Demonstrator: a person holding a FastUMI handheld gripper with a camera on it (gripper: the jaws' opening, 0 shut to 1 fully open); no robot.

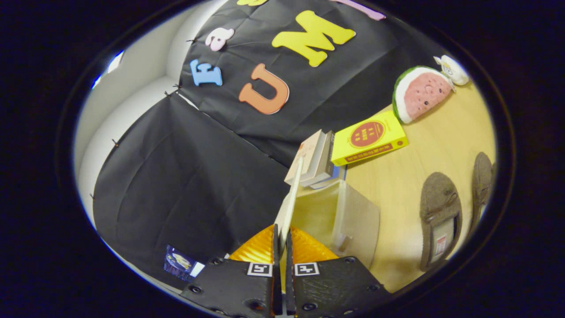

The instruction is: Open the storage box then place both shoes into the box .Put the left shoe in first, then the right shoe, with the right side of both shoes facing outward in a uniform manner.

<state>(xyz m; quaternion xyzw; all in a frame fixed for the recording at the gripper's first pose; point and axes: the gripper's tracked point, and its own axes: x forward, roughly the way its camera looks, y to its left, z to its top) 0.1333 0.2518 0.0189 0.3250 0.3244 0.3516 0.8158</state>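
Observation:
A translucent storage box (353, 216) stands on the wooden surface just ahead of my fingers. Its thin white lid panel (291, 198) is swung up edge-on and runs straight back into my gripper (282, 236), which is shut on the panel's near edge. Two brown felt shoes lie to the right of the box, apart from it. The nearer shoe (440, 216) shows its inner sole and a label. The farther shoe (482, 181) lies beside it, partly cut off.
A small stack of books (314, 160) and a yellow book (368, 137) rest behind the box against the black cloth wall. Farther back lie a watermelon plush (421, 92) and a small white toy (454, 70). Bare wood lies between the box and the shoes.

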